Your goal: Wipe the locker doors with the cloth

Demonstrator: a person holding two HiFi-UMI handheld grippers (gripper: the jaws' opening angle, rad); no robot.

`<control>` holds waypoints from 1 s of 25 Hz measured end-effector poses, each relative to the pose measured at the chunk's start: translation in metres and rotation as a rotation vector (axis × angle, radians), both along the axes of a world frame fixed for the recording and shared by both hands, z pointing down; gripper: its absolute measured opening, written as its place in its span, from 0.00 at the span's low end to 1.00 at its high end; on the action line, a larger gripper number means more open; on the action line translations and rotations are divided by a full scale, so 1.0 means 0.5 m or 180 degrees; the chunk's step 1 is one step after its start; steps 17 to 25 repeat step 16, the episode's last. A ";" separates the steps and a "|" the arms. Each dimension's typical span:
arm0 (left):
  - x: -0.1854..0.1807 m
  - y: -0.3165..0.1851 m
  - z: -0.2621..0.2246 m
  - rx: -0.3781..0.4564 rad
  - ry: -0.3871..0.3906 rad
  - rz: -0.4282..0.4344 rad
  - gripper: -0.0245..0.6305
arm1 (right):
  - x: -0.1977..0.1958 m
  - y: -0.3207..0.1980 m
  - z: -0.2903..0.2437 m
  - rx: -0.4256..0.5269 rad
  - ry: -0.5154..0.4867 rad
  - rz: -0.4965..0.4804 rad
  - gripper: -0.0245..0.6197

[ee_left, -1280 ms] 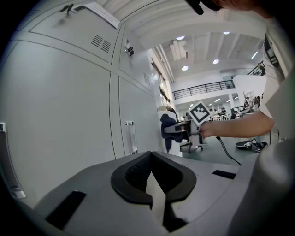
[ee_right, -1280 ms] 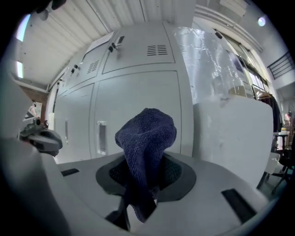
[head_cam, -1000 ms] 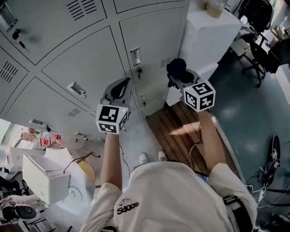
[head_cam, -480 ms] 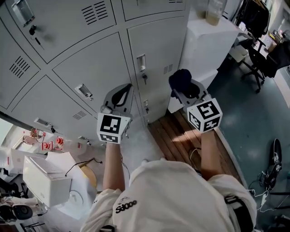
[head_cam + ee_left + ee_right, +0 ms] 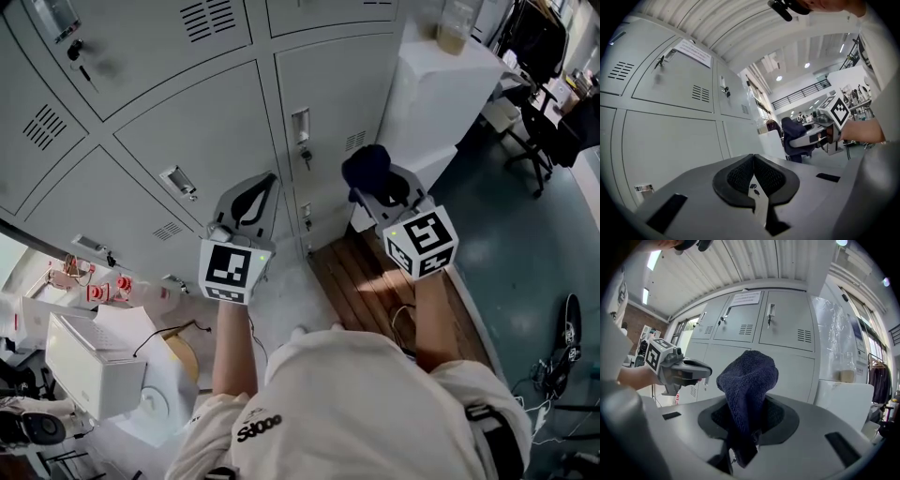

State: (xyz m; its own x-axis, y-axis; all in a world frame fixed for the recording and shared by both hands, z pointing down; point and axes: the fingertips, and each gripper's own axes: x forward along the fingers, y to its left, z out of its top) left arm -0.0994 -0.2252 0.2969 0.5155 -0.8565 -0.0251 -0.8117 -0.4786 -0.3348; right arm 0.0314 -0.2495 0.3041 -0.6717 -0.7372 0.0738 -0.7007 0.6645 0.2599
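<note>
A wall of light grey locker doors point(image 5: 202, 122) fills the upper left of the head view, each with a small handle and vent slots. My right gripper point(image 5: 373, 178) is shut on a dark blue cloth point(image 5: 367, 164), which bunches up above the jaws point(image 5: 749, 380) a short way from the doors. My left gripper point(image 5: 251, 194) is shut with nothing in it, its tips close to a lower door. In the right gripper view the lockers point(image 5: 754, 324) stand ahead and the left gripper point(image 5: 701, 372) shows at the left.
A white cabinet point(image 5: 441, 84) stands to the right of the lockers with a jar point(image 5: 457, 23) on top. Wooden boards point(image 5: 366, 272) lie on the floor below. A white box point(image 5: 89, 361) and clutter sit at lower left; office chairs point(image 5: 544, 103) at right.
The head view has shifted slightly, so the lockers sit a bit lower and to the right. Both grippers stay close to the doors, with the cloth still held.
</note>
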 end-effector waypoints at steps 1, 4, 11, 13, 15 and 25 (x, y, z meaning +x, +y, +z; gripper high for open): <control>-0.001 -0.002 0.006 -0.0018 -0.0005 -0.0005 0.07 | -0.002 0.000 0.004 -0.0009 0.0006 -0.0006 0.20; -0.006 -0.007 0.024 -0.0081 -0.0012 -0.0026 0.07 | -0.009 -0.004 0.015 -0.0037 0.0030 -0.0022 0.20; -0.005 -0.012 0.040 -0.0138 -0.0024 -0.0023 0.07 | -0.012 -0.007 0.029 -0.0068 0.0019 -0.0026 0.20; -0.006 -0.012 0.038 -0.0126 -0.0031 -0.0022 0.07 | -0.014 -0.007 0.031 -0.0065 0.0022 -0.0039 0.20; -0.009 -0.013 0.037 -0.0118 -0.0032 -0.0026 0.07 | -0.017 -0.008 0.034 -0.0069 0.0021 -0.0052 0.20; -0.011 -0.014 0.037 -0.0114 -0.0031 -0.0029 0.07 | -0.019 -0.008 0.036 -0.0073 0.0021 -0.0058 0.20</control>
